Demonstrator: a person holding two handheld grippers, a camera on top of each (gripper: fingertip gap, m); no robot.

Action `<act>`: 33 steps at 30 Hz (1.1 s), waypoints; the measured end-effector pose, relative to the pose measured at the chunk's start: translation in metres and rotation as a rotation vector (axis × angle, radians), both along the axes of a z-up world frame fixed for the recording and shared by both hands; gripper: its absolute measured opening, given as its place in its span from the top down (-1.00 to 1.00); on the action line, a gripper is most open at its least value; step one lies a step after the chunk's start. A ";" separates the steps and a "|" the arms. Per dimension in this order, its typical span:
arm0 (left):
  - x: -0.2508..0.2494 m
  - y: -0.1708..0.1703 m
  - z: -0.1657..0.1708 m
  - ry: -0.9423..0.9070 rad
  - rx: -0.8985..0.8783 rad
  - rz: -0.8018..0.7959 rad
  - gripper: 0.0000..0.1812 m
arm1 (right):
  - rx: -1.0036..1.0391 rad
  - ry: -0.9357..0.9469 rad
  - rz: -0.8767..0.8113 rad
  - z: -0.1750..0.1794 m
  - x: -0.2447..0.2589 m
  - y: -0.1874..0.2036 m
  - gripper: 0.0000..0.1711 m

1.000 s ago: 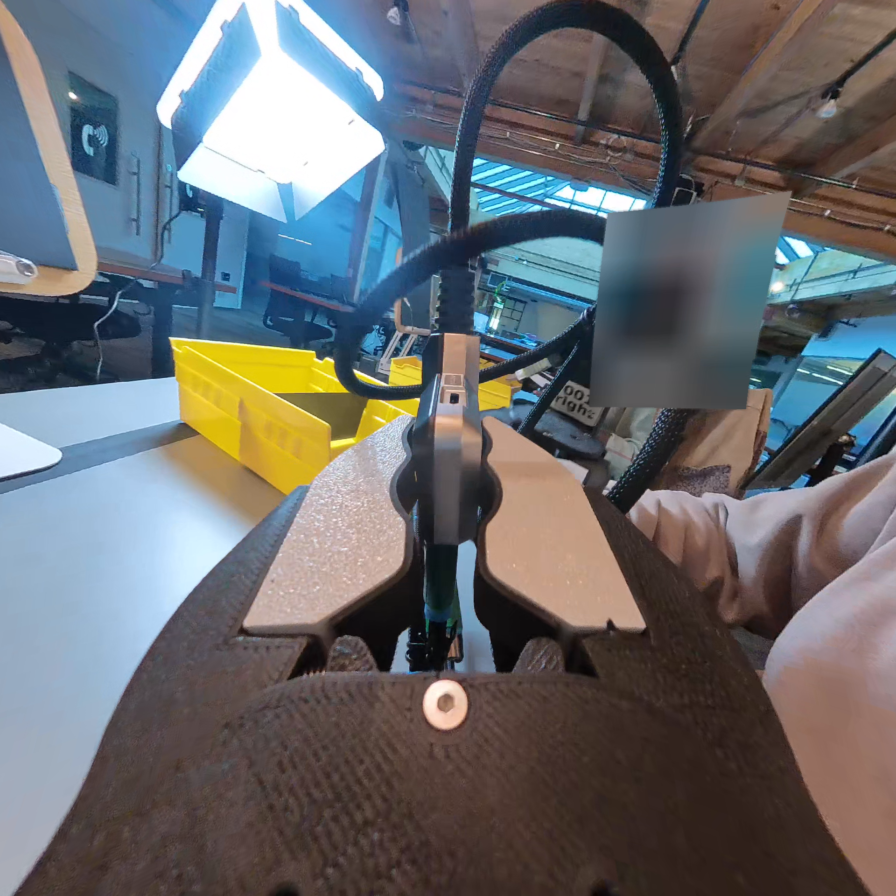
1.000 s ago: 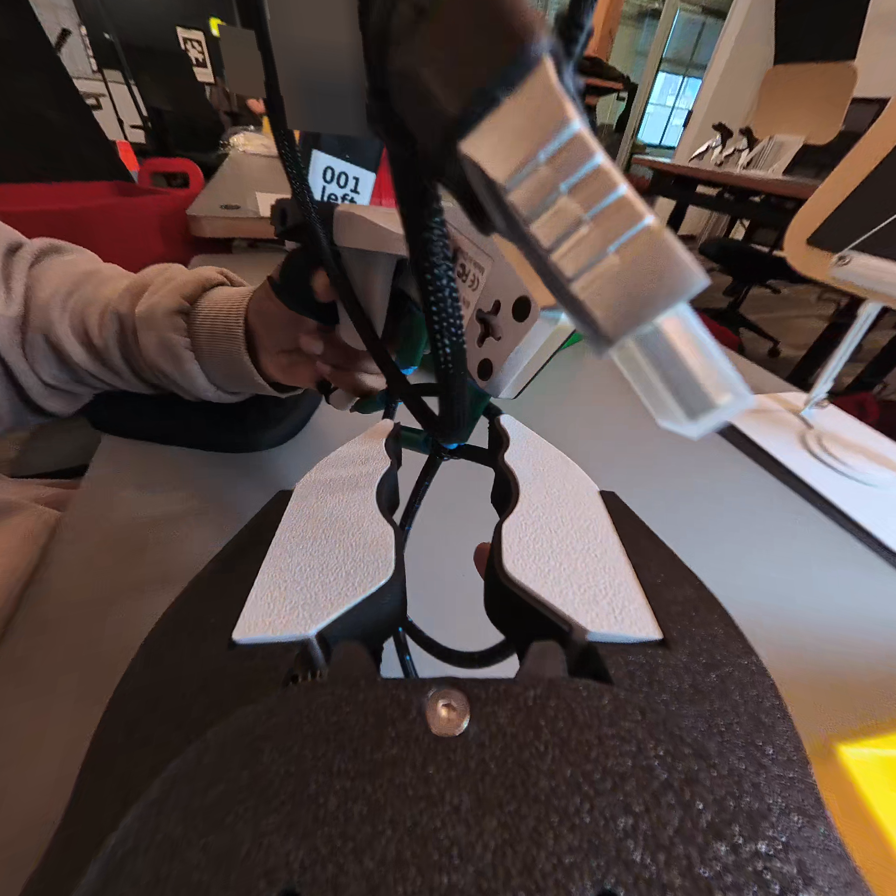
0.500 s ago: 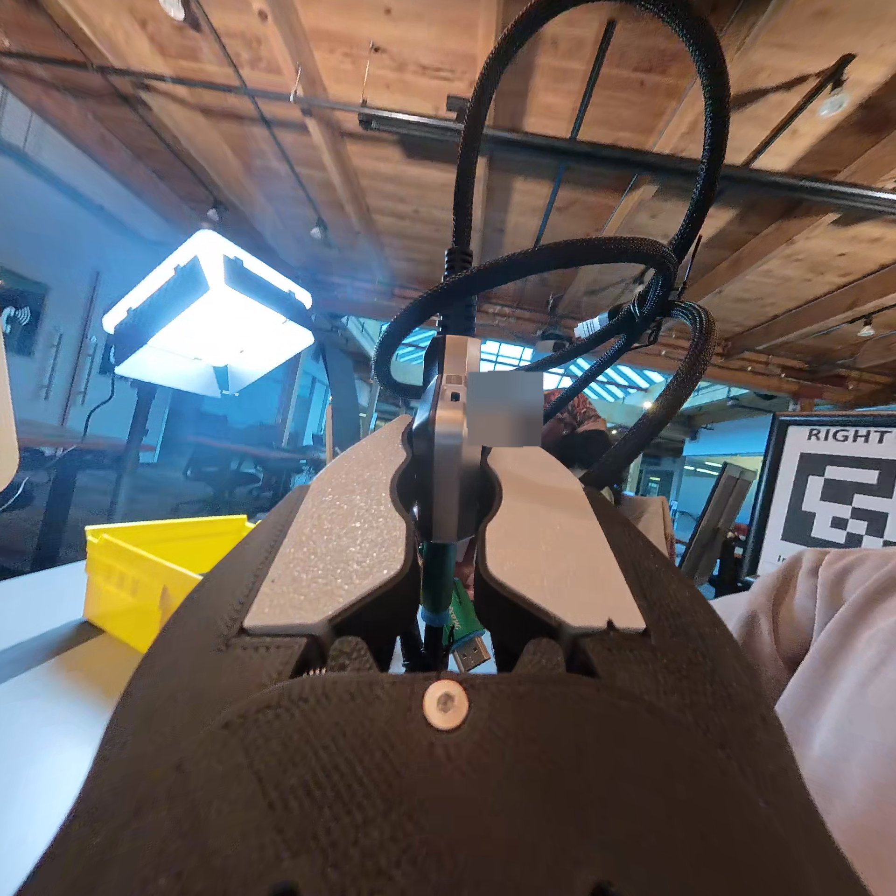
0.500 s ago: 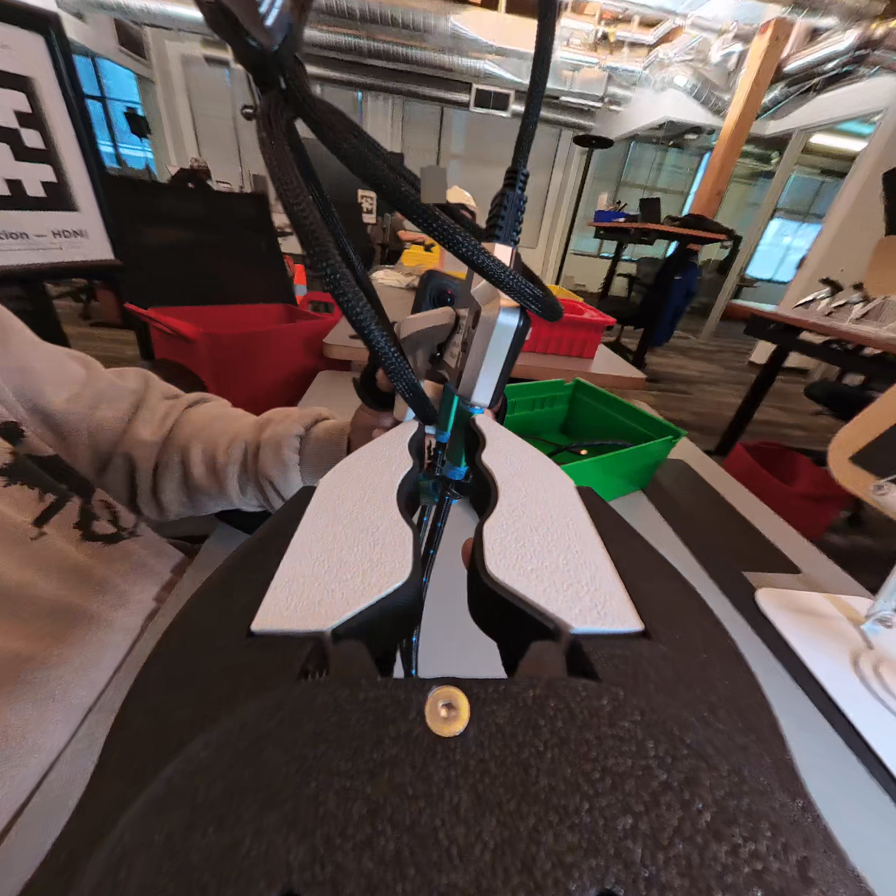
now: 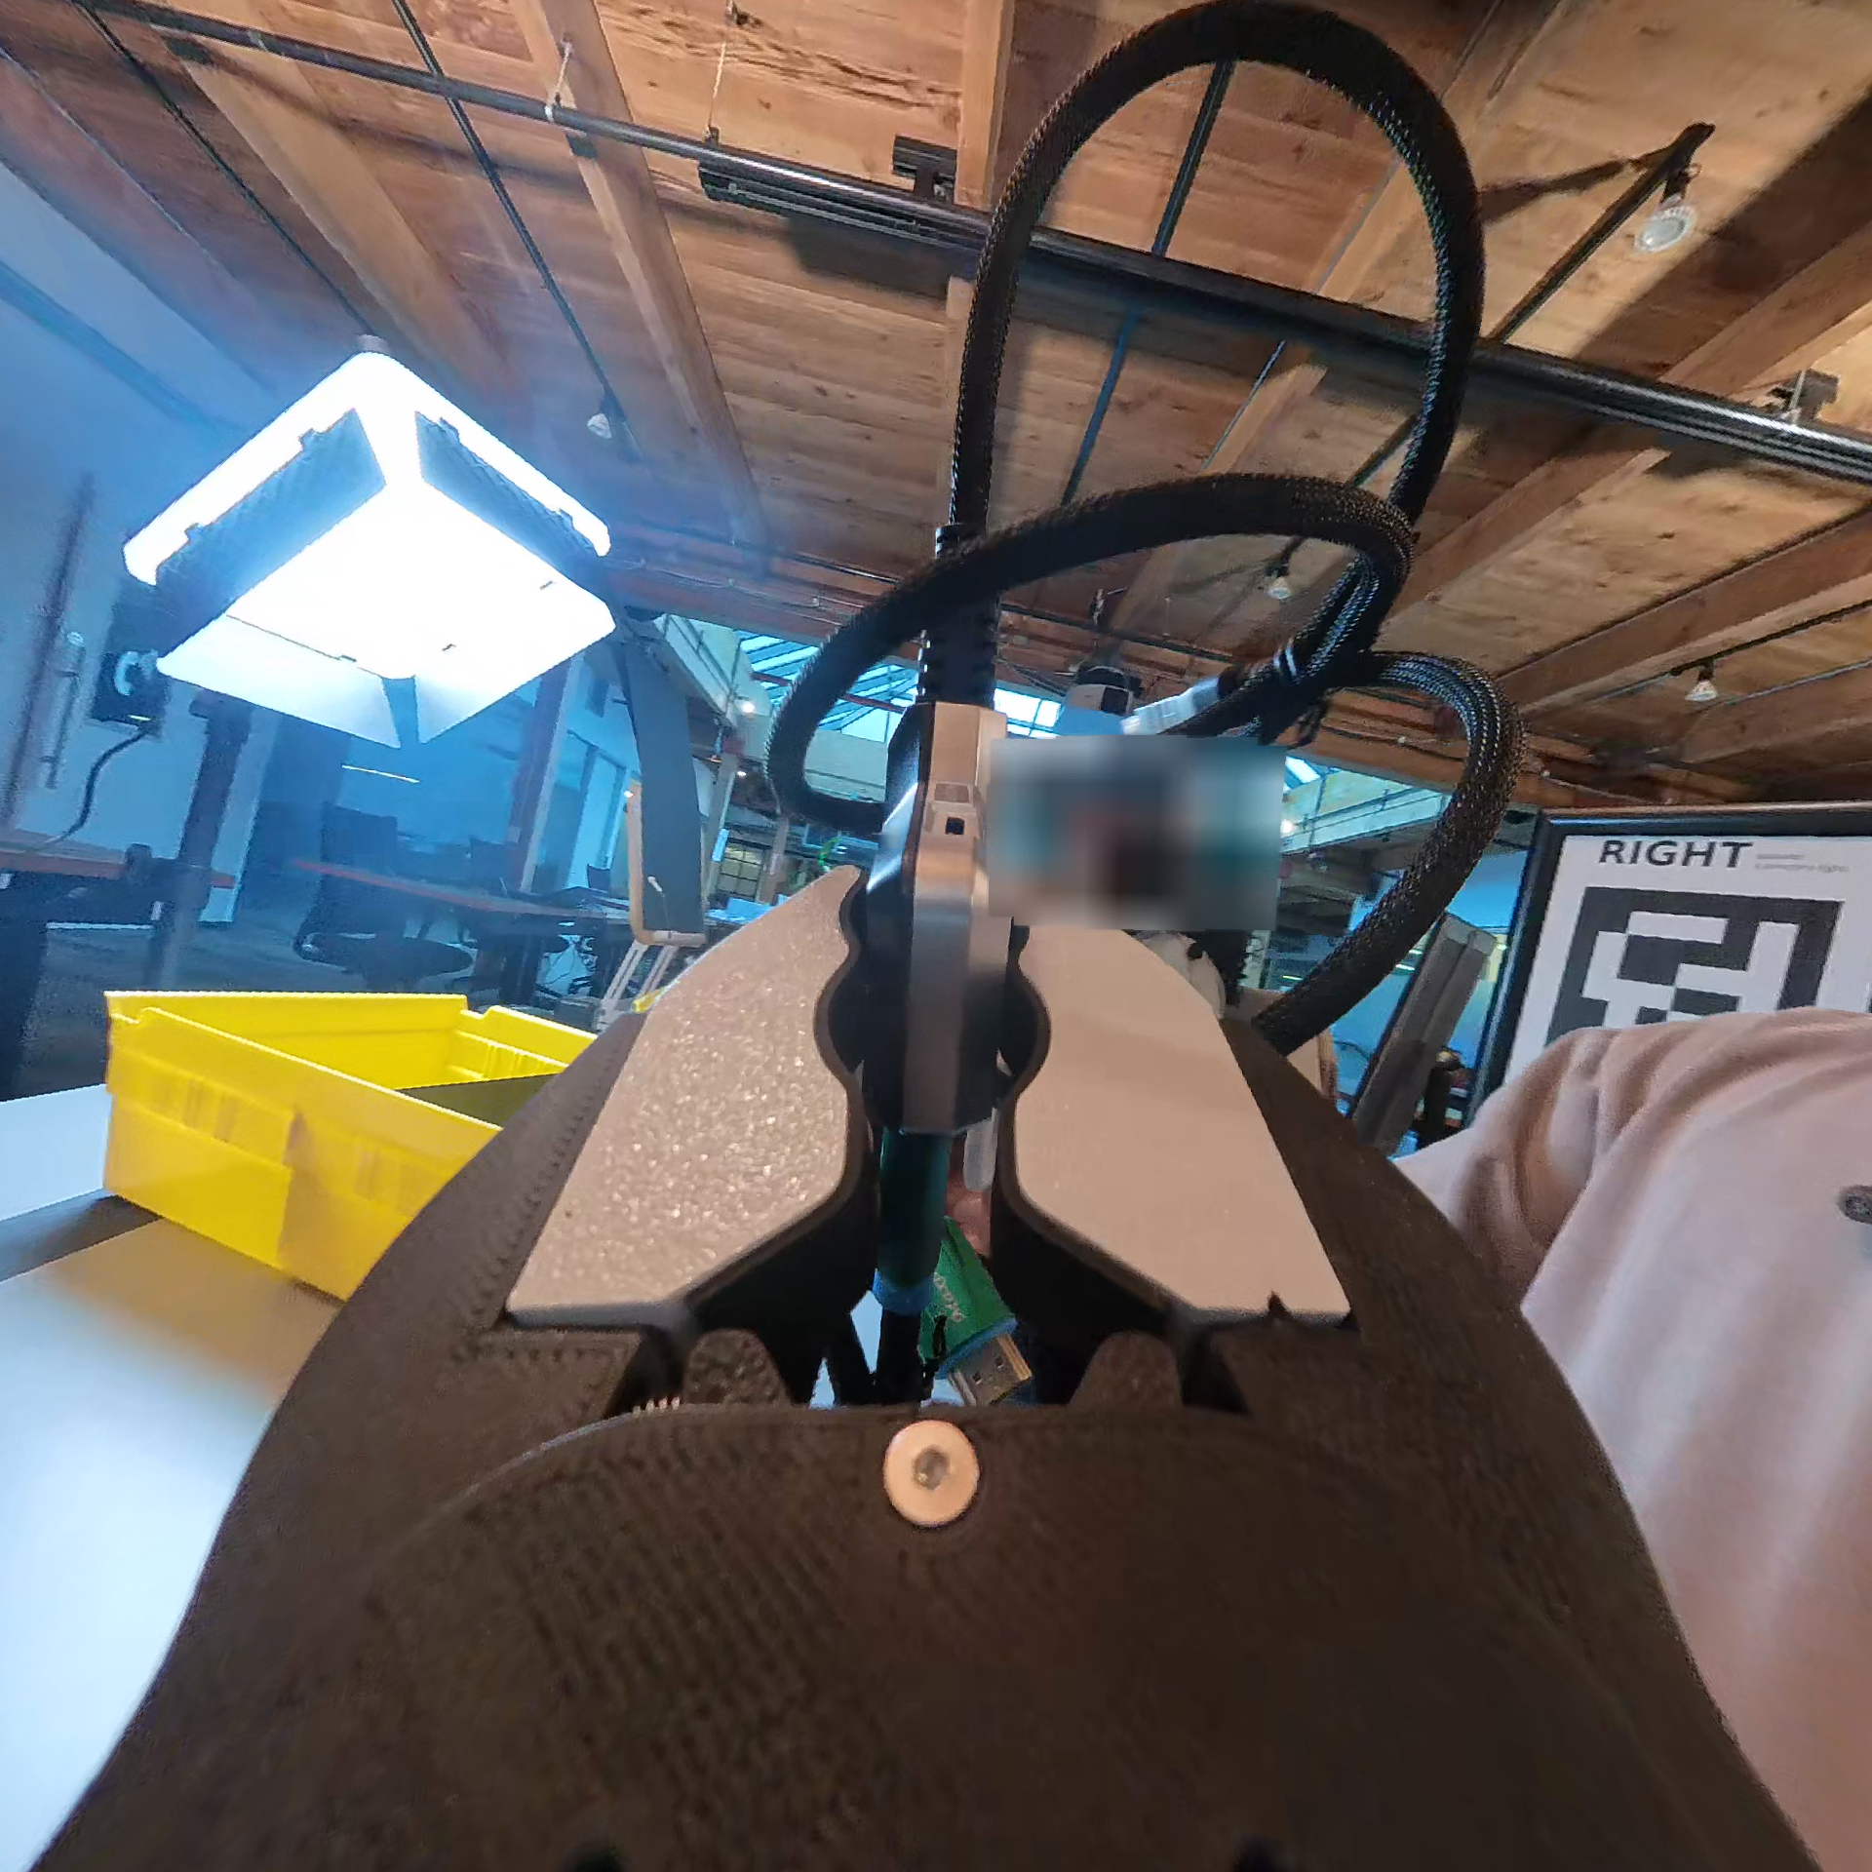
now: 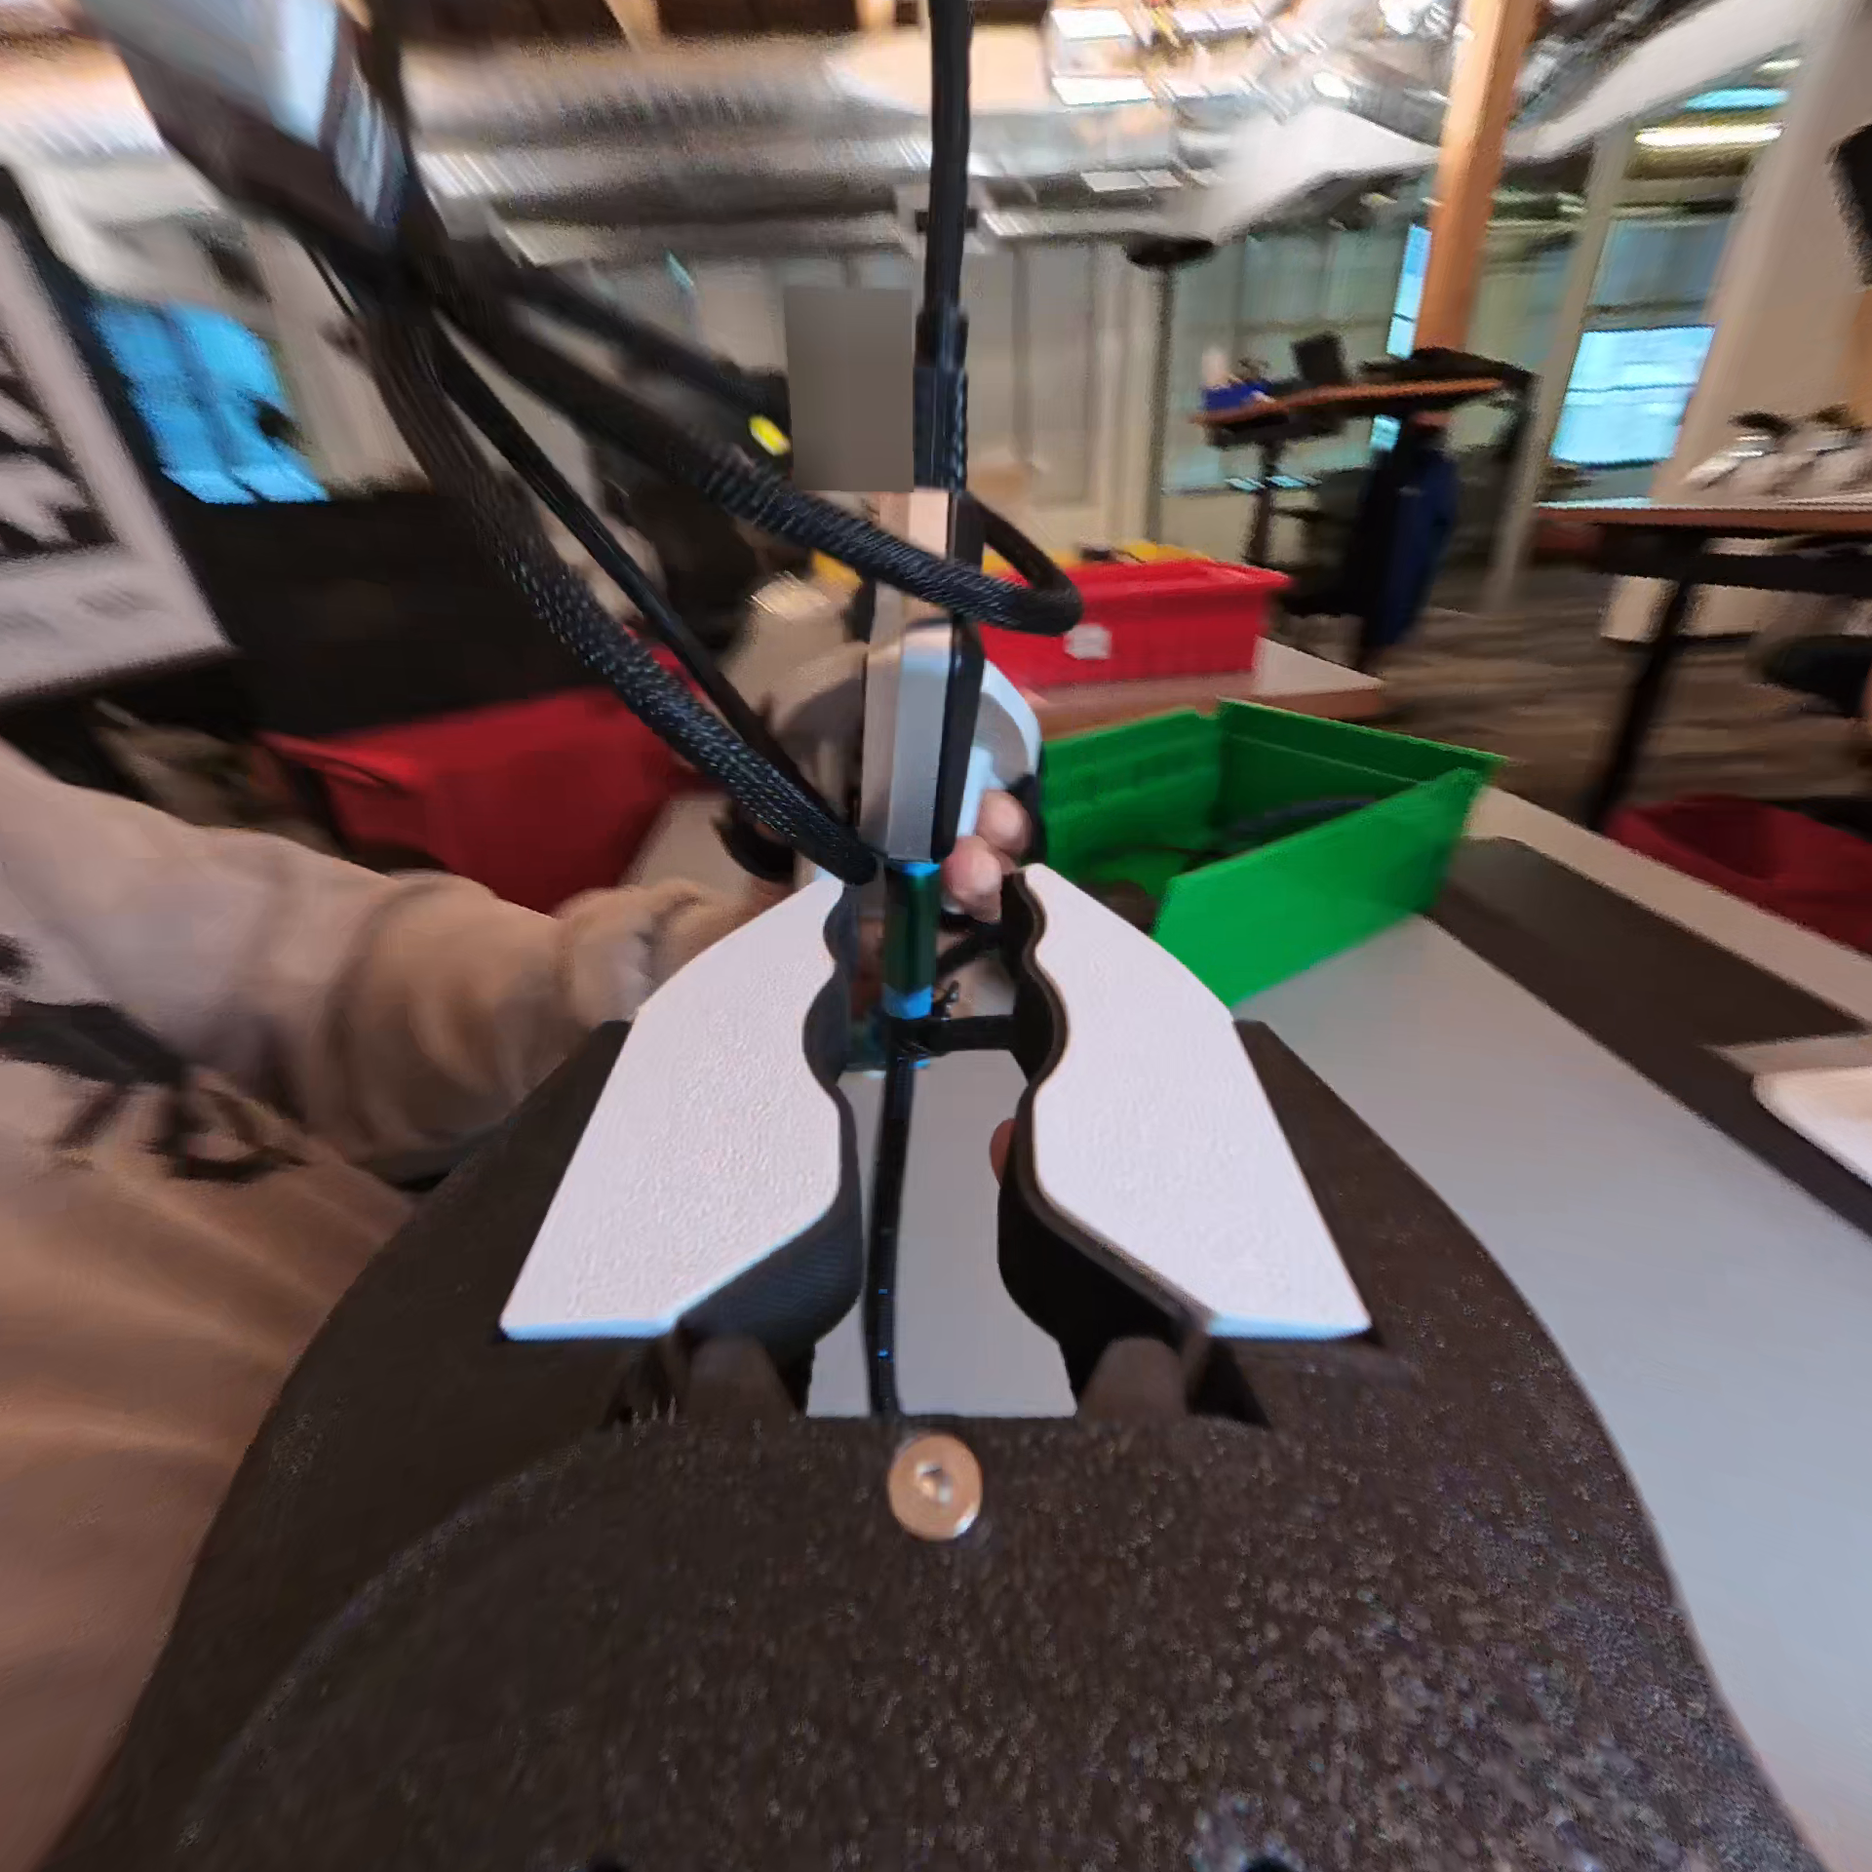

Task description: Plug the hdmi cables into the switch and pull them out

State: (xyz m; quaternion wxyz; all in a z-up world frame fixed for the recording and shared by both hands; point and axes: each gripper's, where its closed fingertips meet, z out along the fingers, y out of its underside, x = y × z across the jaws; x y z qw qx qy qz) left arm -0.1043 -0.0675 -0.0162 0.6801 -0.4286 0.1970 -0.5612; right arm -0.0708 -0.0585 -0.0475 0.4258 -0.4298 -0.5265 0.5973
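Left gripper [image 5: 937, 998]: clamped on the one silver HDMI switch [image 5: 947, 972], held edge-on in the air.
Right gripper [image 6: 927, 947]: jaws parted around one green HDMI plug [image 6: 909, 937], not pinching it.
Braided black cables [image 5: 1418, 425]: several loops overhead; count unclear.
Bins: one yellow bin [image 5: 263, 1135], one green bin [image 6: 1307, 861].

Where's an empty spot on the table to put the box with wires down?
Bare grey table lies in front of the green bin, right of the right tongs. More lies beside the yellow bin. It is crowded between both tongs, where the switch and black cables hang.
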 end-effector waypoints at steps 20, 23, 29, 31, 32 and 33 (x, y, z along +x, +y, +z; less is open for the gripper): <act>0.012 0.002 -0.012 0.046 -0.019 -0.031 0.74 | 0.158 -0.142 -0.085 -0.027 -0.006 0.000 0.69; 0.013 0.000 -0.011 0.058 -0.011 -0.031 0.75 | 0.173 -0.127 -0.097 -0.027 -0.009 -0.003 0.72; 0.016 -0.004 -0.008 0.058 0.003 -0.020 0.75 | 0.172 -0.123 -0.086 -0.025 -0.009 -0.013 0.85; 0.018 -0.003 -0.008 0.081 0.010 0.011 0.75 | 0.180 -0.140 -0.088 -0.025 -0.008 -0.011 0.85; 0.020 -0.003 -0.008 0.112 0.022 0.032 0.75 | 0.187 -0.149 -0.084 -0.026 -0.007 -0.010 0.85; 0.023 -0.004 -0.008 0.156 0.039 0.054 0.75 | 0.195 -0.156 -0.071 -0.026 -0.005 -0.010 0.86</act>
